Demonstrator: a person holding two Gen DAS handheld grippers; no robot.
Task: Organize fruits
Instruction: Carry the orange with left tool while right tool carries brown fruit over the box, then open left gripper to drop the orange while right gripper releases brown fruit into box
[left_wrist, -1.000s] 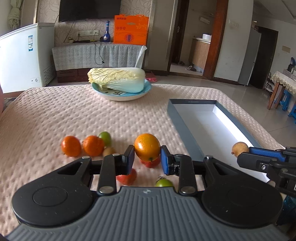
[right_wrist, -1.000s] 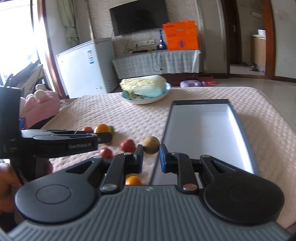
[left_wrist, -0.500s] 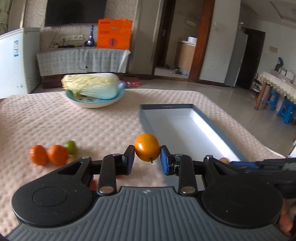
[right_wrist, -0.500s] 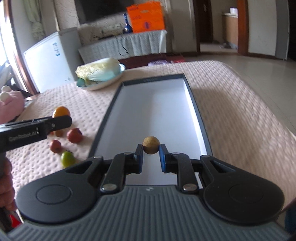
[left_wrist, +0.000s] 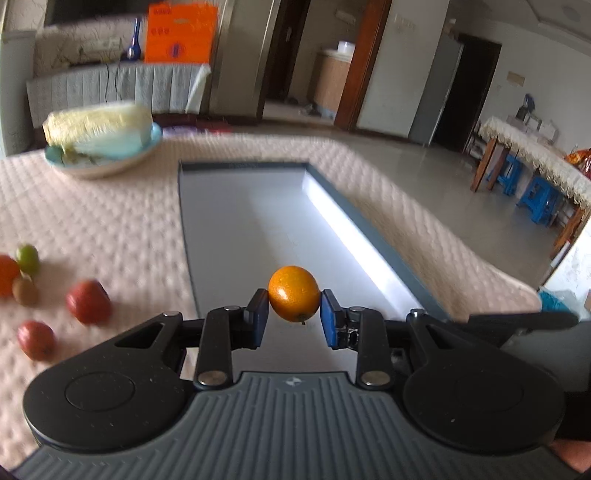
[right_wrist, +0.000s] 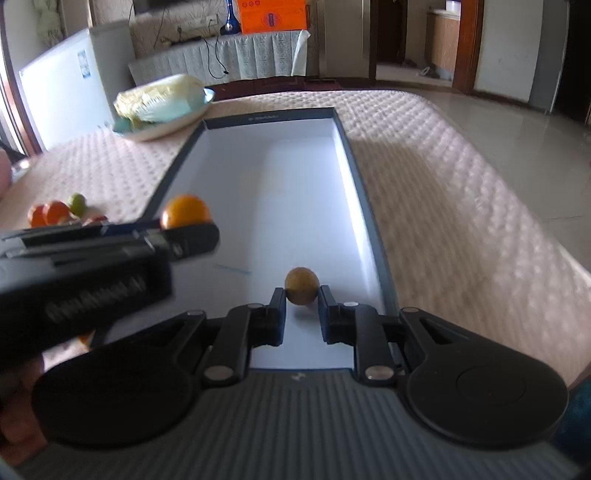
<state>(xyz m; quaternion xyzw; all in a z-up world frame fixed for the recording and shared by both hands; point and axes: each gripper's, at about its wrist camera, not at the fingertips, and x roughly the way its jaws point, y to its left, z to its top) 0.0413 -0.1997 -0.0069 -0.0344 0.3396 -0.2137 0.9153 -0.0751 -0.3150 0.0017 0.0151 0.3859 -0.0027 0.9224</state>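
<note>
Soft daylight fills both views, with glare along the tray's (left_wrist: 354, 225) right inner wall. Motion blur smears the cabbage (left_wrist: 98, 127), the bedspread (right_wrist: 443, 192) and the left gripper (right_wrist: 186, 238) (worst there); fisheye edges curve.

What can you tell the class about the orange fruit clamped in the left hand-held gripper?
The orange fruit is small, round to slightly oval, with glossy, finely pitted skin and a tiny dark stem nub underneath. The left hand-held gripper holds it, blue pads pressing its two sides. It hangs in the air over the near end of the long grey tray, touching nothing else. The right wrist view shows it near the tray's left wall.
</note>
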